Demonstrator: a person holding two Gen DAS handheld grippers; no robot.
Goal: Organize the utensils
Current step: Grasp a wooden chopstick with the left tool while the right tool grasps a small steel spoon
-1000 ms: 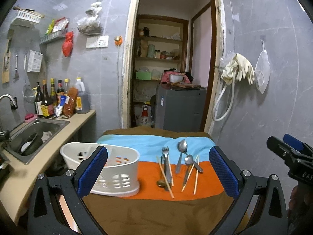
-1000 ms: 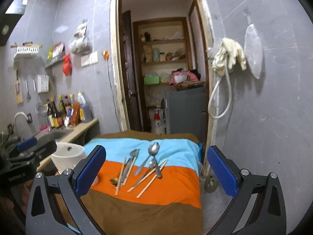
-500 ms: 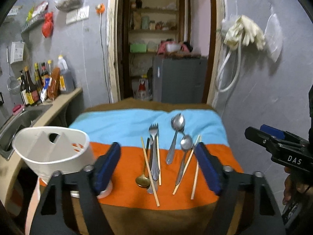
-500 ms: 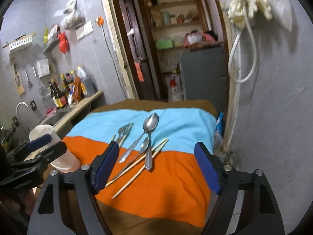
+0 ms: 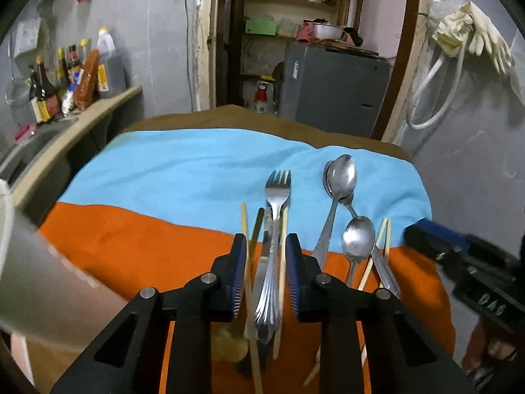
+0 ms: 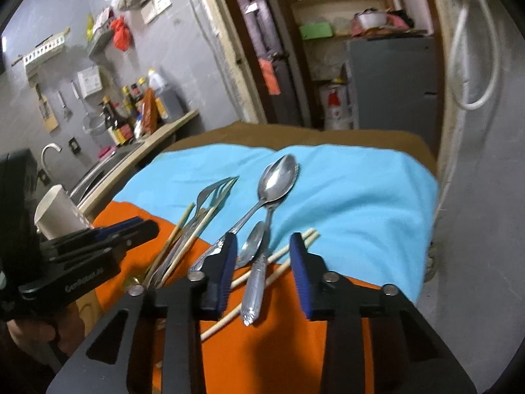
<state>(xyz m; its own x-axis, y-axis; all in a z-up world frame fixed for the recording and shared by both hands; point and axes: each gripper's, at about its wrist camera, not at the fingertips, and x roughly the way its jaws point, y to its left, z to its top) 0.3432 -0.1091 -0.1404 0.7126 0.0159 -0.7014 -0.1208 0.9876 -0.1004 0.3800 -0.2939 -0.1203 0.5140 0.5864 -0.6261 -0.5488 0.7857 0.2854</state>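
Left tool (image 5: 265, 274) narrowed, jaws just been closing, blue pads either side of the fork (image 5: 272, 252) handle yet not seen pressing on it — nothing gripped. Fork lying on the striped cloth (image 5: 183, 177) with tines toward 12 o'clock, a chopstick (image 5: 283, 272) close along its right side, another chopstick (image 5: 249, 295) slanting along its left, a gold spoon (image 5: 229, 344) bowl at 6 o'clock below the left pad. Right tool (image 6: 263, 269) likewise narrowed, jaws just been closing, framing the patterned handle of a steel spoon (image 6: 262, 256) without clamping it; small spoon (image 6: 252, 243) and a pair of chopsticks (image 6: 275, 262) crossing under that handle. Large spoon (image 6: 272, 184) lying diagonally, bowl on the blue stripe toward 12 o'clock. White utensil holder (image 6: 55, 210) at 9 o'clock in the right view, standing at the left edge of the cloth, partly behind the left tool. Counter (image 6: 157, 134) with bottles (image 6: 131, 111) beyond at 10 o'clock — sink tap (image 6: 51, 151) beside them.
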